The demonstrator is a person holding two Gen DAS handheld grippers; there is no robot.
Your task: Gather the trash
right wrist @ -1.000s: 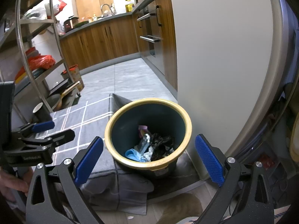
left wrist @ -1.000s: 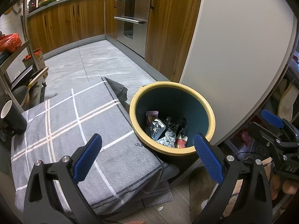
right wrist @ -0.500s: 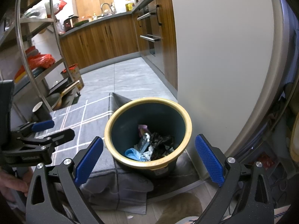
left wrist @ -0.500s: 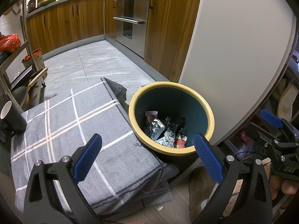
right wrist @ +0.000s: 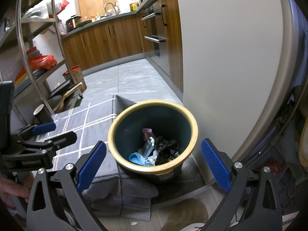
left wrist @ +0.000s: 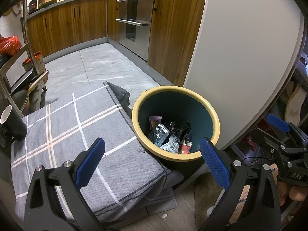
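The round dark-teal trash bin with a yellow rim (left wrist: 213, 115) stands on the floor against a white panel, its near-left side touching the grey checked cloth mat (left wrist: 63, 130). Inside it lies the collected trash: a crumpled silver foil wrapper (left wrist: 158, 133), black crinkled plastic (right wrist: 166, 150) and a light blue face mask (right wrist: 137, 157). Both the left gripper (left wrist: 152, 161) and the right gripper (right wrist: 153, 162) hover above the bin's near rim with blue pads spread wide apart and nothing between them. The task looks close to finished, so the sensible step is to scan for leftovers: a small white scrap (left wrist: 164, 215) lies on the wooden floor just off the mat's near edge. To pick it up well, lower one gripper straight over it, pinch low against the floor, then release well inside the rim. The black paper cup with a white inside (left wrist: 11, 124) may be trash too; that is unclear.
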